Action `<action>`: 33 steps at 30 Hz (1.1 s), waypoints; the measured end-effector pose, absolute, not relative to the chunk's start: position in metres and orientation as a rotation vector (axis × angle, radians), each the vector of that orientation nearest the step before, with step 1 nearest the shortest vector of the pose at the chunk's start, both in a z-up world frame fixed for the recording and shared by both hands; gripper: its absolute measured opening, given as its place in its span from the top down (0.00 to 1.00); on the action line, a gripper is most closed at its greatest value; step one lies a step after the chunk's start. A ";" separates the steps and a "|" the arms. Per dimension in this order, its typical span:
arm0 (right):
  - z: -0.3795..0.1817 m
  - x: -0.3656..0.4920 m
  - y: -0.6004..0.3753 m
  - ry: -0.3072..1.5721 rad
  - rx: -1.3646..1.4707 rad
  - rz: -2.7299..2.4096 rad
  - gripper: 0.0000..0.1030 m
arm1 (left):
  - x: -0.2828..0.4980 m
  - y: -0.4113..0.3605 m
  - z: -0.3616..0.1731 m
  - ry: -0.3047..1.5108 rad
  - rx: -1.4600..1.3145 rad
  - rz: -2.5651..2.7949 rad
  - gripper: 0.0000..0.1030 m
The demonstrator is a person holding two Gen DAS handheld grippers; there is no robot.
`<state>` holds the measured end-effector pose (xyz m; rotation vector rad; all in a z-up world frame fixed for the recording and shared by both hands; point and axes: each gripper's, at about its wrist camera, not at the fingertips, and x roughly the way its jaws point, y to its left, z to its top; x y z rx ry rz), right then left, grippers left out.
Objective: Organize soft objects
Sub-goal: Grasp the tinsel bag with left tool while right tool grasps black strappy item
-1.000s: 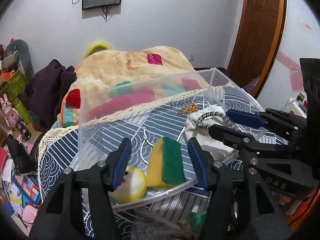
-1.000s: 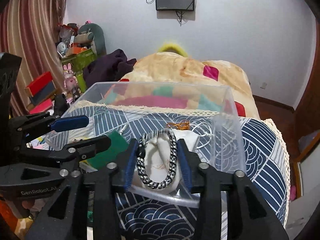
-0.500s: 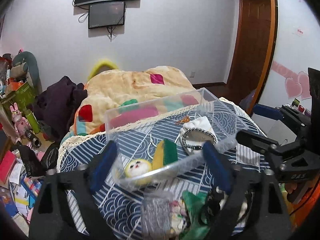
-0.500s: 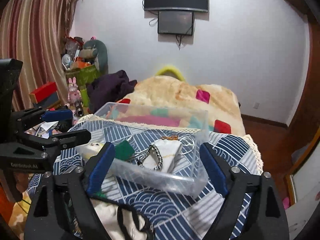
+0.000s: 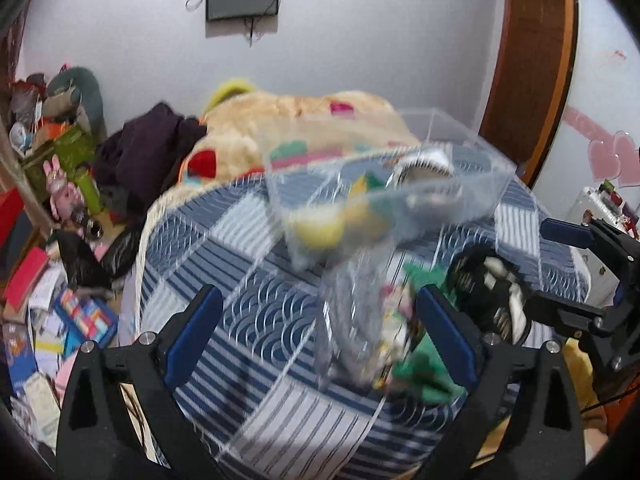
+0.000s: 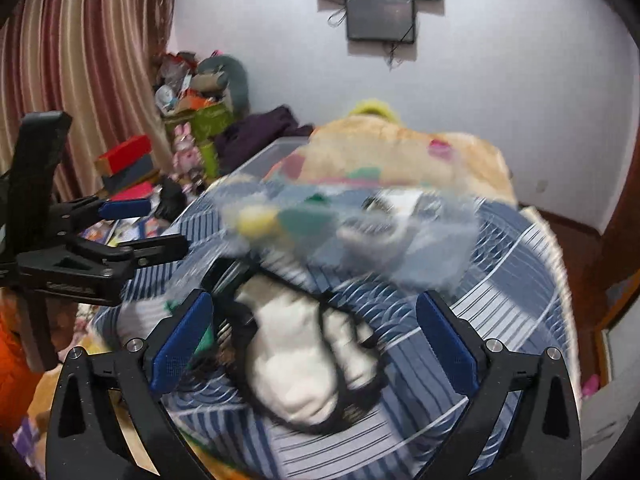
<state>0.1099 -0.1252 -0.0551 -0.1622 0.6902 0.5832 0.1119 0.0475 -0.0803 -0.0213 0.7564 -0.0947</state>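
Tongs: you hold two; your left tongs and your right tongs both stand spread wide, pinching nothing.
Clear bin: one clear plastic bin sits on the bed beyond both pairs of tongs, blurred in both views.
Bin contents: you can count one round yellow soft thing, one yellow-and-green sponge and one white pouch with a dark beaded band on it; anything smaller is lost in the blur.
Loose items: three that you can tell apart lie on the cover nearer you than the bin.
White cloth: one white soft item ringed by a black strap lies between the fingers of your right tongs, untouched by either one.
Crinkled bag: one clear bag lies between your left fingers, just below the bin.
Green fabric: one green piece lies just beside the bag, close to your left tongs' right finger.
In the way: the bag and the green fabric lie between your left tongs and the bin; the white cloth lies between your right tongs and the bin.
Surface: a bed with a blue-and-white patterned cover; a tan blanket with coloured patches is heaped behind the bin.
Room: pale walls, one dark screen mounted high, a striped curtain, a wooden door, dark clothing and cluttered toys and boxes on the floor.
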 end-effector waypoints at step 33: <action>-0.094 0.117 -0.162 0.824 -0.069 0.542 0.69 | 0.134 0.049 -0.132 0.827 -0.144 -0.154 0.59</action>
